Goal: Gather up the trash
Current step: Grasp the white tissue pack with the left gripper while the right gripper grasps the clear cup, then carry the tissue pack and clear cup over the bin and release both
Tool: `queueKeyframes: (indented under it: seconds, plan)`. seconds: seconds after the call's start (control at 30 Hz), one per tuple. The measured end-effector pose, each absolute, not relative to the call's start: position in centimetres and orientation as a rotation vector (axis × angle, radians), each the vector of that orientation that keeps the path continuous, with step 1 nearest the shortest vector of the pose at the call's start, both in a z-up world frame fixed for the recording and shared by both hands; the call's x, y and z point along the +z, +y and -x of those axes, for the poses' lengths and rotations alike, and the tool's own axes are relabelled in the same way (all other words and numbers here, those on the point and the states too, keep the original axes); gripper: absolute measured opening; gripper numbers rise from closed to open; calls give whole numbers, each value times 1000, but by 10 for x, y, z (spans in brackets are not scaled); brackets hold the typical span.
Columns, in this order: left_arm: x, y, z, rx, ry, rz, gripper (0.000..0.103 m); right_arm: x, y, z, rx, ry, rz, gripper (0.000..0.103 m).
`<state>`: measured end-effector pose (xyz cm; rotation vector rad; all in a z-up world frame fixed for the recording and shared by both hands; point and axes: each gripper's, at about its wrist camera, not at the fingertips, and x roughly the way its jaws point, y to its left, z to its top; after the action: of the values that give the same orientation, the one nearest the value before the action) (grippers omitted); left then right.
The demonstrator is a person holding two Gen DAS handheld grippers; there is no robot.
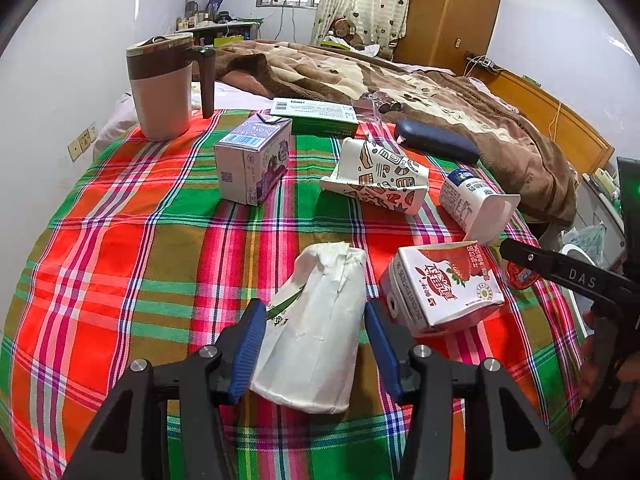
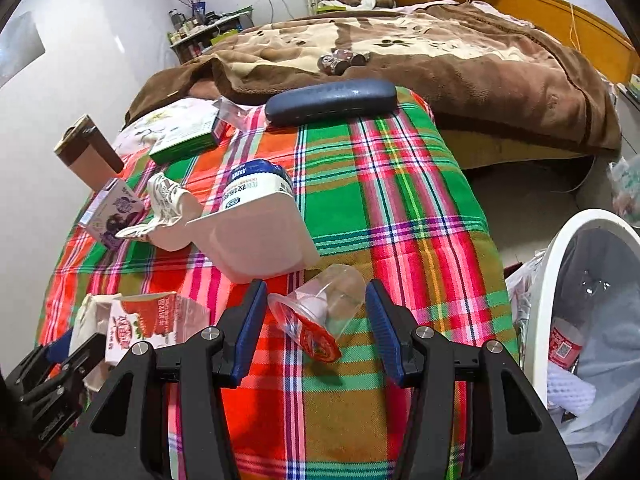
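Note:
My left gripper (image 1: 316, 320) is open, its blue pads either side of a crumpled white paper pack (image 1: 316, 328) lying on the plaid cloth (image 1: 140, 248). To its right lies a strawberry milk carton (image 1: 440, 284). My right gripper (image 2: 316, 308) is open around a clear plastic cup with a red lid (image 2: 320, 316) lying on its side. A white yogurt tub (image 2: 256, 224), a patterned paper cup (image 1: 380, 176) and a purple carton (image 1: 252, 160) lie farther back. A white trash bin (image 2: 556, 280) with a liner stands at the right.
A brown-and-beige lidded mug (image 1: 164, 88) stands at the far left. A green box (image 1: 316, 116) and a dark glasses case (image 2: 332, 100) lie at the cloth's far edge. A brown blanket (image 2: 440, 52) covers the bed behind. The cloth's right edge drops off toward the bin.

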<state>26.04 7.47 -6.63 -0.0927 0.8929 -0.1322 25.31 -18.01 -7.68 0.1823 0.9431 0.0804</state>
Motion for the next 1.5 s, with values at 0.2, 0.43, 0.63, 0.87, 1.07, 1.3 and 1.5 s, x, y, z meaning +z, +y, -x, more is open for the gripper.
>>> queueKeyframes:
  seconds: [0.2,0.43,0.63,0.87,1.07,1.3,1.5]
  plan:
    - [-69,74,-263,-133,898,93,51,-77,-178,-240,89,949,-104,52]
    - [-72,72,-264,-131,905,91,51,-79,-195,-237,61,944,-119,52]
    - [-73,73,-263,-134,902,99,48,-79,-198,-234,66,914,-149,47]
    - [-69,75,-257,-140,883,109,36,-79,-202,-229,81,887,-183,46]
    - [-66,76,-251,-141,877,121,33,-78,-202,-225,112,883,-203,46]
    - [-61,75,-240,-138,869,120,29,-73,-205,-216,130,870,-216,46]
    - [-52,72,-227,-141,853,124,28,-66,-206,-207,153,851,-219,46]
